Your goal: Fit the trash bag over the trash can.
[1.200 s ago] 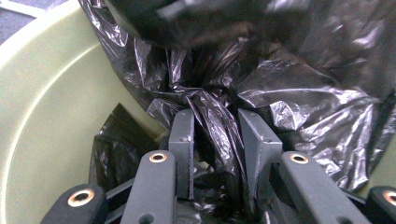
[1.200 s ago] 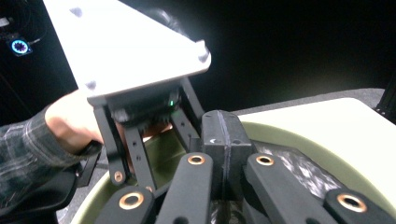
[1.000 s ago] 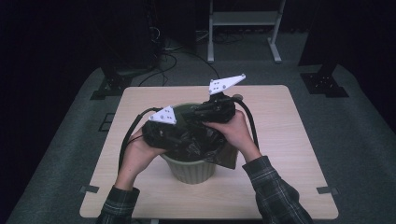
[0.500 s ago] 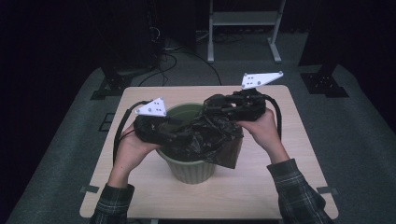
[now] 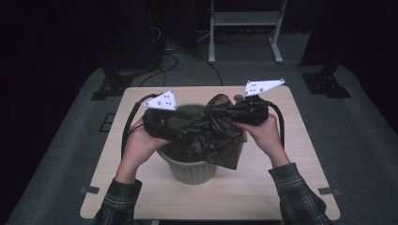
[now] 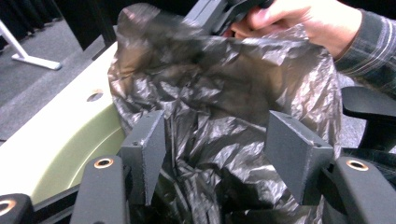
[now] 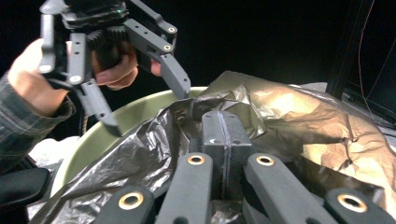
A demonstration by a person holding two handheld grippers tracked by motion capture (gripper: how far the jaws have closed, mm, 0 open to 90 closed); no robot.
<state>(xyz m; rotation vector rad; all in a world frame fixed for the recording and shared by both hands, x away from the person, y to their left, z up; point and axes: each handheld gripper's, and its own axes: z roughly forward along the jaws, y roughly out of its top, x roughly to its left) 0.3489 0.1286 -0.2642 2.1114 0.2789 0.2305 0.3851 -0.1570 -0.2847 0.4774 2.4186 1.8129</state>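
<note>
Over the green bin (image 5: 190, 171), the right gripper (image 7: 223, 135) is clamped on the black bag (image 5: 213, 136), while the left gripper (image 6: 215, 154), jaws just widening, straddles loose plastic without pinching it. With one grip only, the liner could slump or tear when stretched across the rim.

My table (image 5: 291, 154) is lit from overhead while the room around it falls to near black. My hands (image 5: 270, 133) cast only soft shadows. The black bag (image 6: 224, 112) glints with small highlights and blurs near its top edge in the left gripper view. Warm glare washes its folds in the right gripper view.
</note>
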